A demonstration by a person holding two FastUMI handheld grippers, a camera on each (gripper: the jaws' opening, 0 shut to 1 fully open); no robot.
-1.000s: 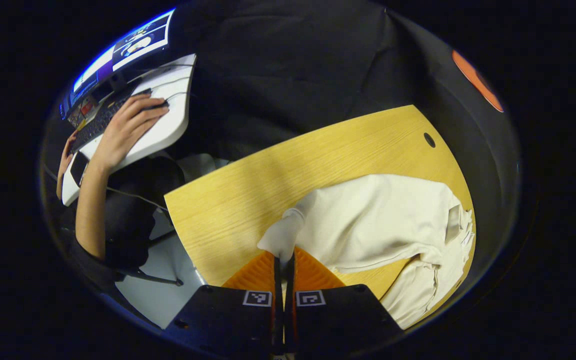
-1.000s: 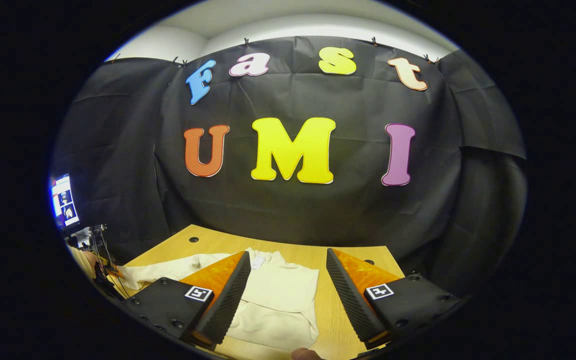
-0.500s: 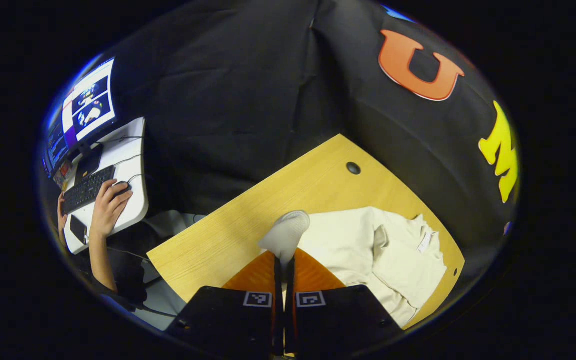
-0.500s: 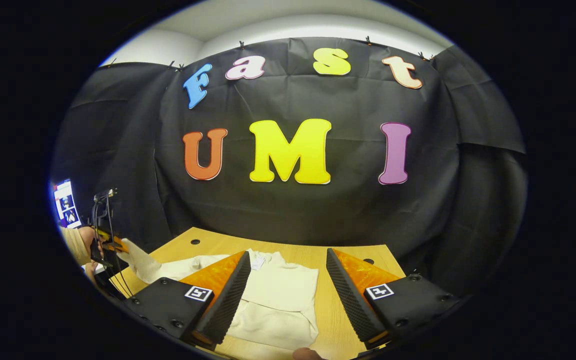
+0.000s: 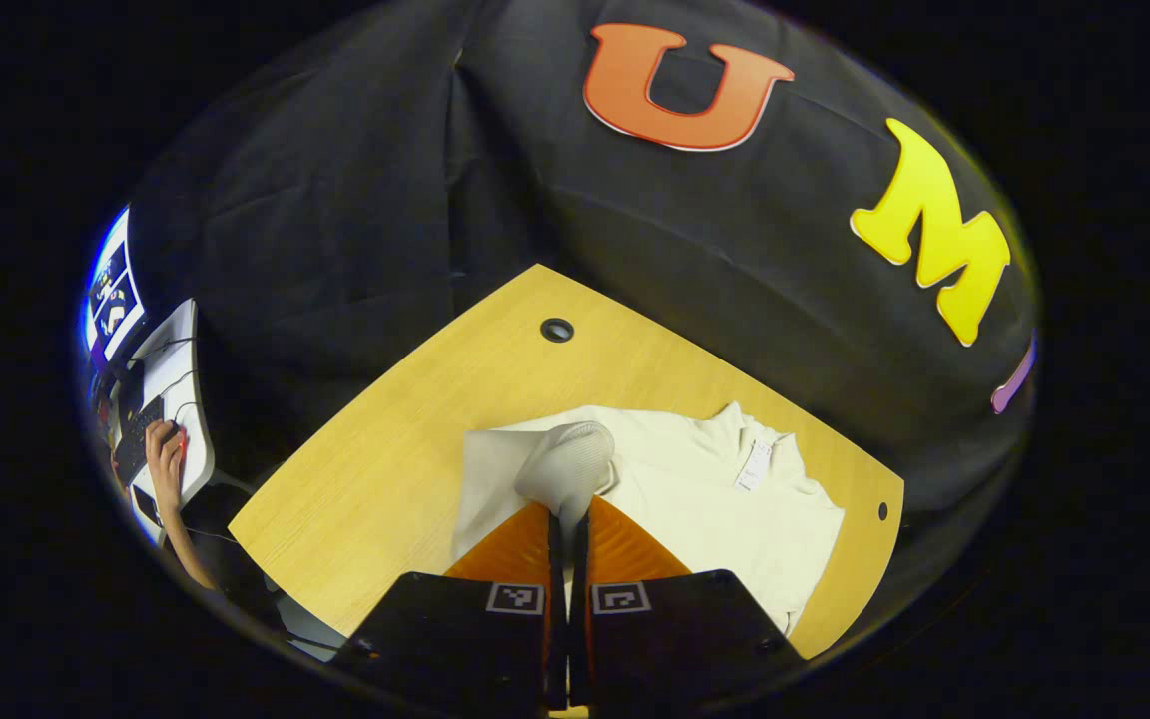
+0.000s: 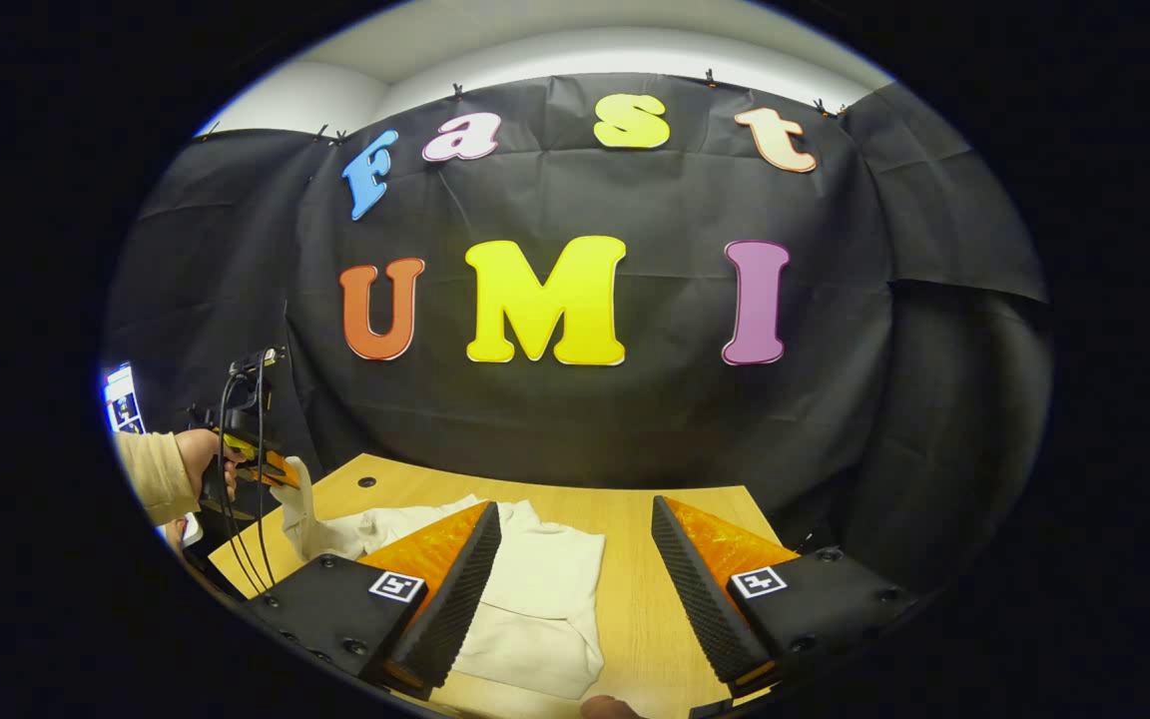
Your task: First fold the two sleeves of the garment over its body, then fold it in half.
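Cream fabric of the garment point(image 5: 695, 499) is lying on the wooden desk point(image 5: 385, 469), its body spread flat toward the black cloth wall point(image 5: 335, 200). The left gripper point(image 5: 567, 519) is holding the cuff of one sleeve point(image 5: 567, 464) above the garment body, with both fingers closed together on the fabric. In the right gripper view, the left gripper point(image 6: 271, 469) is sitting at the left edge of the desk point(image 6: 625, 519), gripped by a hand point(image 6: 201, 454), with the sleeve point(image 6: 297, 509) hanging upright from it and trailing down to the garment point(image 6: 535, 589). The right gripper point(image 6: 575, 559) is hovering above the garment with its fingers wide apart and gripping nothing. A small white tag point(image 5: 755, 464) is showing at the collar. A desk with a keyboard point(image 5: 136, 439) and a monitor point(image 5: 108, 300) is standing off to the side, with another hand point(image 5: 164, 459) resting there.
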